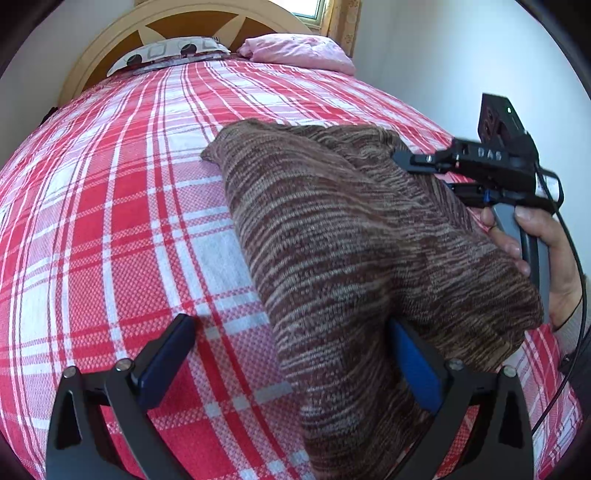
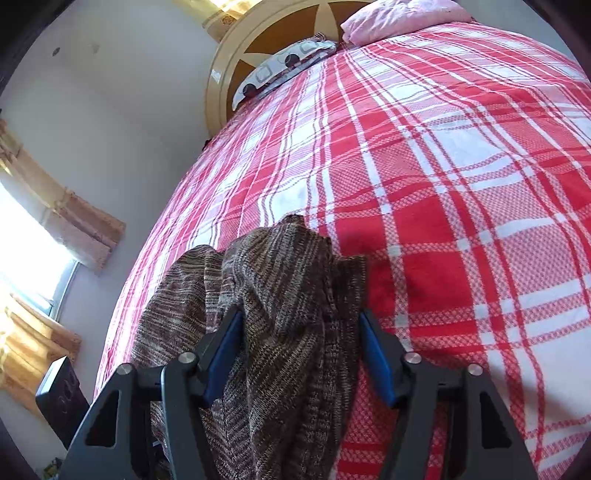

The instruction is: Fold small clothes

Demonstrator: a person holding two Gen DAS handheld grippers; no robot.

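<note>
**Mid-fold on the bed**

A brown knit garment (image 1: 351,236) is lying bunched on the checked bedspread (image 1: 110,221). The right gripper (image 2: 301,354) is standing half apart around a raised fold, pads apparently not pressing; next it likely needs closing. The left gripper (image 1: 295,354) is gaping wide, one pad beside the cloth.

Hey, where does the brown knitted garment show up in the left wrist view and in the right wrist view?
Left wrist view: the brown knitted garment fills centre to lower right, lying on the plaid bedspread.
Right wrist view: it sits at bottom centre, bunched between the right claw's blue pads.
Shared landmark: the pink pillow at the headboard.
</note>
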